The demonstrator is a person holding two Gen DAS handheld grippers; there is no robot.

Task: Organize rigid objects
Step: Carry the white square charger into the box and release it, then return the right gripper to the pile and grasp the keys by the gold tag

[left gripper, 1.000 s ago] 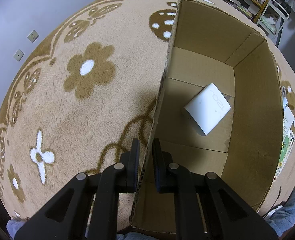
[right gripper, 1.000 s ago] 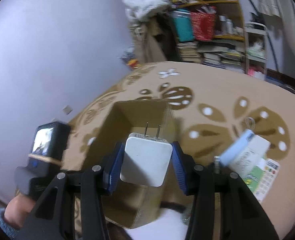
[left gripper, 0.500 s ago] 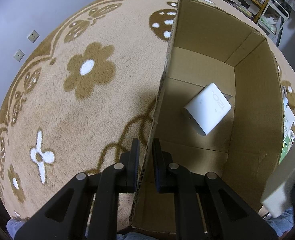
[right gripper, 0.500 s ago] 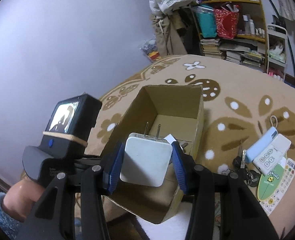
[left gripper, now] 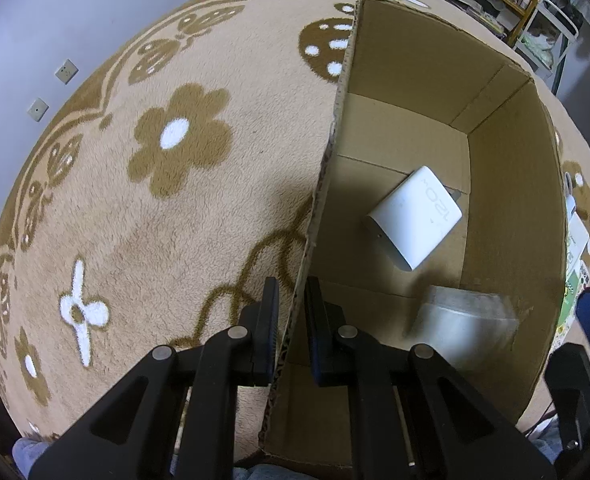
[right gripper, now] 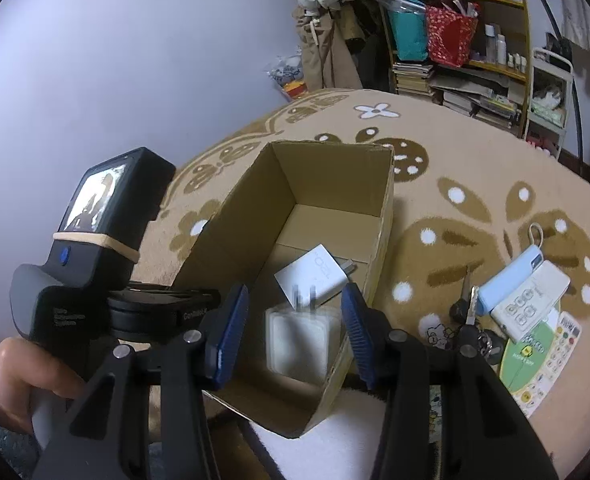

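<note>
Item 1, left gripper: we found its fingers clamped together on the near left wall of the cardboard box, one finger outside over the rug, the other inside. A person's hand gripped its handle.

Item 2, right gripper: we found its blue-padded fingers standing apart above the box's near end, with nothing pressed between the pads.

Item 3, blurred white charger: prongs pointing away from the camera, seen in the gap between the right fingers but clear of both pads, down inside the box toward its near right corner. We could not tell whether it touched the floor of the box.

Item 4, white charger marked 120: lying flat on the box floor, toward the far right corner, apart from item 3.

Item 5, loose things on the rug beyond the box's right wall: a pale blue power bank, touching a white keypad device, a bunch of keys just beside them, and a green card.
</note>
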